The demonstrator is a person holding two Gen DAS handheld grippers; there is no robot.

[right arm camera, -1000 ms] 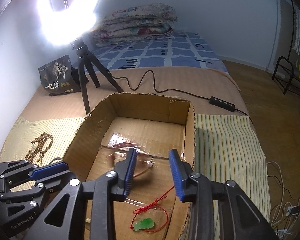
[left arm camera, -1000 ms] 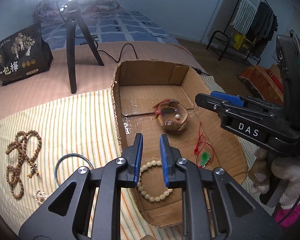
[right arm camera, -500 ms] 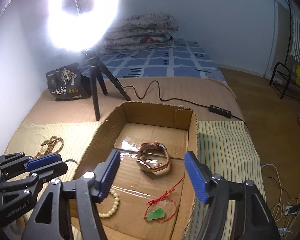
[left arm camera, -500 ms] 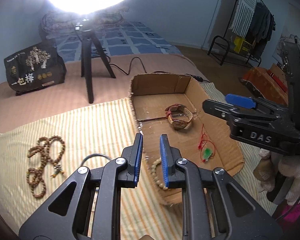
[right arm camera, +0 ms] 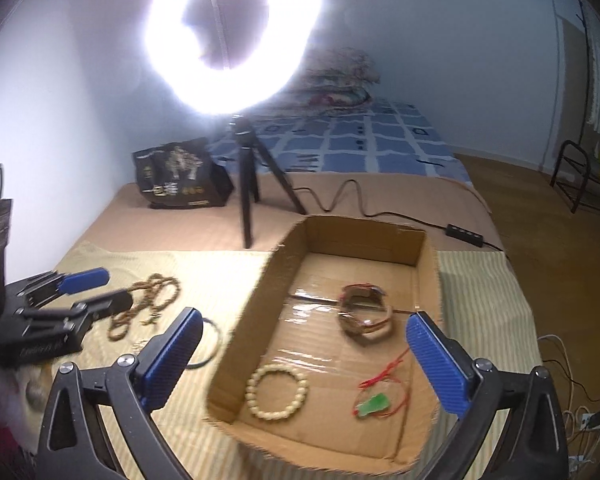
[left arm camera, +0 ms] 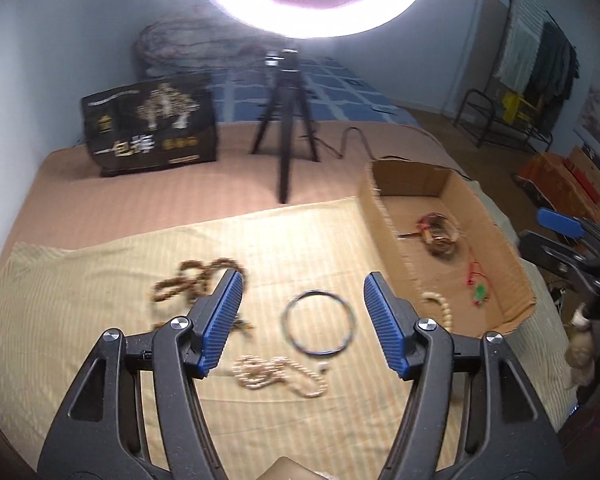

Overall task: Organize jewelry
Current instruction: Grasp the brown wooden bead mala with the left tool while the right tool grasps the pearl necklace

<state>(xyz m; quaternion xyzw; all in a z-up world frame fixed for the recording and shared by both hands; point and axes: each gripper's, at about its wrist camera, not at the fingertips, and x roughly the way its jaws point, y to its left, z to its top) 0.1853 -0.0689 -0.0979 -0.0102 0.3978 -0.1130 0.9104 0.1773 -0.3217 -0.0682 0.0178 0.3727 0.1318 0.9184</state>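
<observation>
Thin dark metal bangle (left arm camera: 319,323) lies flat on the yellow striped cloth (left arm camera: 100,280), just beside the shallow brown cardboard box (left arm camera: 384,216) where sorted pieces collect. Left gripper (left arm camera: 303,325) hangs over it, jaws spread wide and framing it, empty; probably lining up a pick. Bangle: a plain open hoop, awkwardly thin to pinch. White pearl strand (left arm camera: 278,374) near it, brown wooden bead string (left arm camera: 194,280) further left. In the box: cream bead bracelet (right arm camera: 277,390), brown strap watch (right arm camera: 365,314), green pendant on red cord (right arm camera: 374,403). Right gripper (right arm camera: 304,364) above the box, spread, holding nothing.
</observation>
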